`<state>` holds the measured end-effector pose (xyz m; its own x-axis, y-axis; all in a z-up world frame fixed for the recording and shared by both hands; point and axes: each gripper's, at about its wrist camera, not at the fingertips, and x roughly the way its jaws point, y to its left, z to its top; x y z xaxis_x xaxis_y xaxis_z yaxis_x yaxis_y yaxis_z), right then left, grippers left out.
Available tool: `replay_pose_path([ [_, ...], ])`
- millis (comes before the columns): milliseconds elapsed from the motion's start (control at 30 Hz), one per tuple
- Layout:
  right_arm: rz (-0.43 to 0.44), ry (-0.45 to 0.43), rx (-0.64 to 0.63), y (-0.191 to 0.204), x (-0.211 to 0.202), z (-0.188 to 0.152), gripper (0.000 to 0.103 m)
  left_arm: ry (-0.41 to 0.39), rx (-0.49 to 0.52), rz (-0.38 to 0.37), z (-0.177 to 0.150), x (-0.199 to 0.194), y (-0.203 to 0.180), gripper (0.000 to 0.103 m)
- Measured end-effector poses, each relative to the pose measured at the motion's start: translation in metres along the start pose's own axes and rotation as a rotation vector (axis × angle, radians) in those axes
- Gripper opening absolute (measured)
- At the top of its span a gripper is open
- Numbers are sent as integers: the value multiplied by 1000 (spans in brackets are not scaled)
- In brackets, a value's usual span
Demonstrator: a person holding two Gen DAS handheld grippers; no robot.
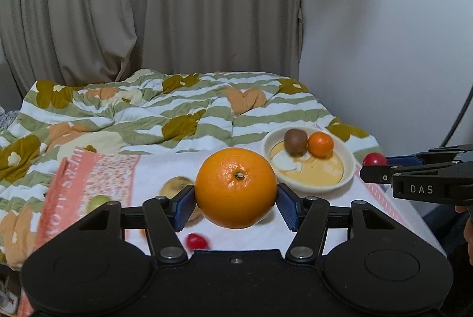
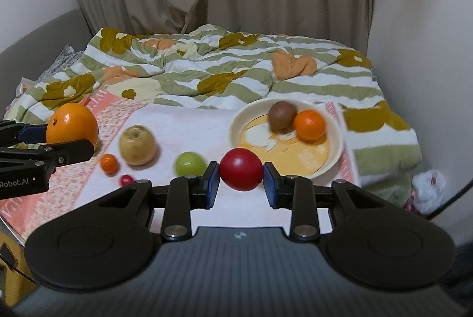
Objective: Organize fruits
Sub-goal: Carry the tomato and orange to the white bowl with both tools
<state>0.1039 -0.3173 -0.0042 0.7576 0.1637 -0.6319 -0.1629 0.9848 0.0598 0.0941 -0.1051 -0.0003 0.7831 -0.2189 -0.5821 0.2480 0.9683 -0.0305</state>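
Four loose fruits, perhaps blurred, show beside right tongs [image 2: 241, 172] only.

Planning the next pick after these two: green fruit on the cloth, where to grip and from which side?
Grip the green fruit across its widest middle, coming down from above and the near side. It is small, rounded and lies loose on the white cloth, so pads above the middle could squeeze it out. The tan fruit sits apart on its left and the bowl on its right, leaving room for both fingers.
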Motion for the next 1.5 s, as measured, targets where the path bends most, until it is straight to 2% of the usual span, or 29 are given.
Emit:
replay_pose_path([
  [267,56,22,-53,-81,32,25,47,35,-69,42,21,46,-57,64],
  [600,98,69,-47,-140,82,38,47,104,13,12,37,125,-111,64],
  [967,104,103,-34,-164,119,37,47,237,71,-51,23,208,-136,64],
  [1300,75,125,-11,-167,131,33,47,274,103,-89,15,234,-144,65],
  [1333,73,126,-12,-167,131,33,47,259,106,-95,15,232,-144,72],
  [1367,71,127,-13,-166,132,34,47,242,108,-99,17,229,-144,89],
  [1400,70,128,-16,-166,132,35,47,222,111,-96,19,225,-143,98],
  [1433,73,130,-20,-165,132,35,47,202,115,-86,20,221,-143,103],
  [1500,75,131,-31,-162,134,36,47,190,121,-75,23,214,-142,103],
])
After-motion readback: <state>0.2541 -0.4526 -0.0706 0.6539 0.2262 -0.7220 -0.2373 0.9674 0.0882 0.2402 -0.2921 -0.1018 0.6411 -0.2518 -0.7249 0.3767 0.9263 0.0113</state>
